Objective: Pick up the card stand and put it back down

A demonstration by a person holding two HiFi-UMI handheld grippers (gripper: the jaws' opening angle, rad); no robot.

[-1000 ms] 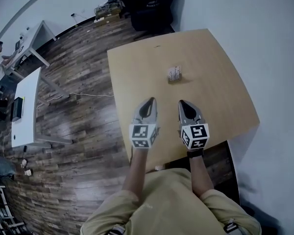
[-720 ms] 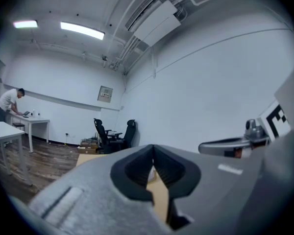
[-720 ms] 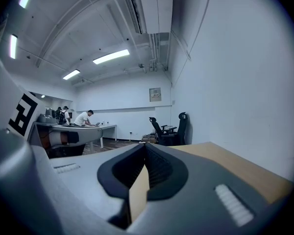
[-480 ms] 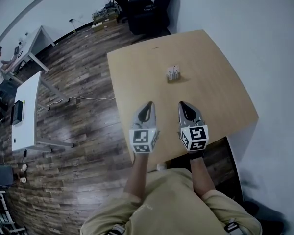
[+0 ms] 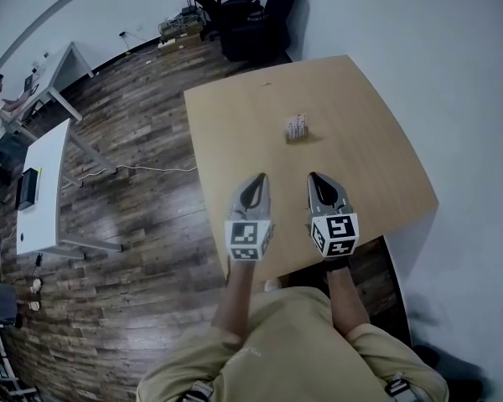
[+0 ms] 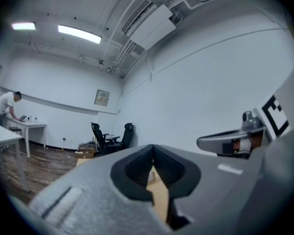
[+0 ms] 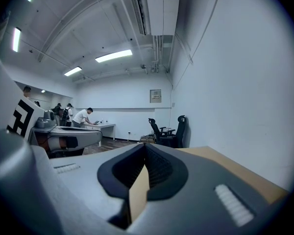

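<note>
Wood-plank flooring is seen around a light wooden table [image 5: 235, 115] at the centre of the head view. On it, just above the frame's middle, the card stand [image 5: 298, 126] is set, untouched. Lower in the frame, the left gripper [image 5: 255, 179] and right gripper [image 5: 315, 177] are held side by side, each with its jaws pressed together on nothing.

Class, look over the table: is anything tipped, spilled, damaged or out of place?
Nothing stands out. The card stand sits alone on the table, seemingly upright, no spill or damage visible. The left gripper and right gripper hover shut and empty over its near edge.
</note>
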